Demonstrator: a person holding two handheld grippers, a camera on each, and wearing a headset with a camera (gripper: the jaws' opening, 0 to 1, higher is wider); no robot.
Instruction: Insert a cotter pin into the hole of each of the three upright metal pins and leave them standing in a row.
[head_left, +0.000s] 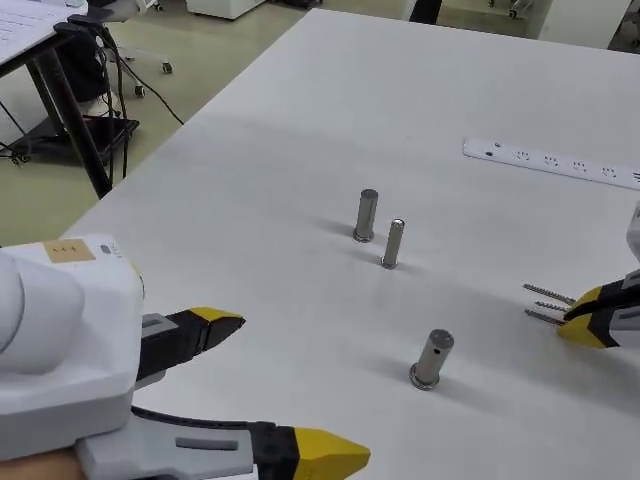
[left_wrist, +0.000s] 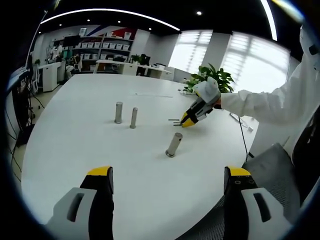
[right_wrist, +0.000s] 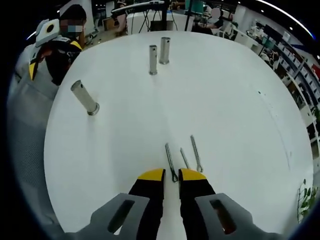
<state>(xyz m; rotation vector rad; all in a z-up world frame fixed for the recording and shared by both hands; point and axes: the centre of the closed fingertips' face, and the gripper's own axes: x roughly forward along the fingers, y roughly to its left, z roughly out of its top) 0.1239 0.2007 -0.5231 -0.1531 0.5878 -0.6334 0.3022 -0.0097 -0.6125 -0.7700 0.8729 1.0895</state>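
Three metal pins stood upright on the white worktop, two close together, one apart (nearer the person). Three cotter pins lay flat before the right gripper. Its jaws were nearly closed around one loop end, though I cannot tell if they gripped it. The left gripper hovered wide open, empty.

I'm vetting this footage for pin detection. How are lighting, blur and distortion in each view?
Head view: soft, even light; the metal pins cast faint shadows; the left claw looks slightly soft. Left gripper view: fisheye bends the edge of the table; the windows blow out white. Right gripper view: the table bulges round, but the cotter pins are crisp.
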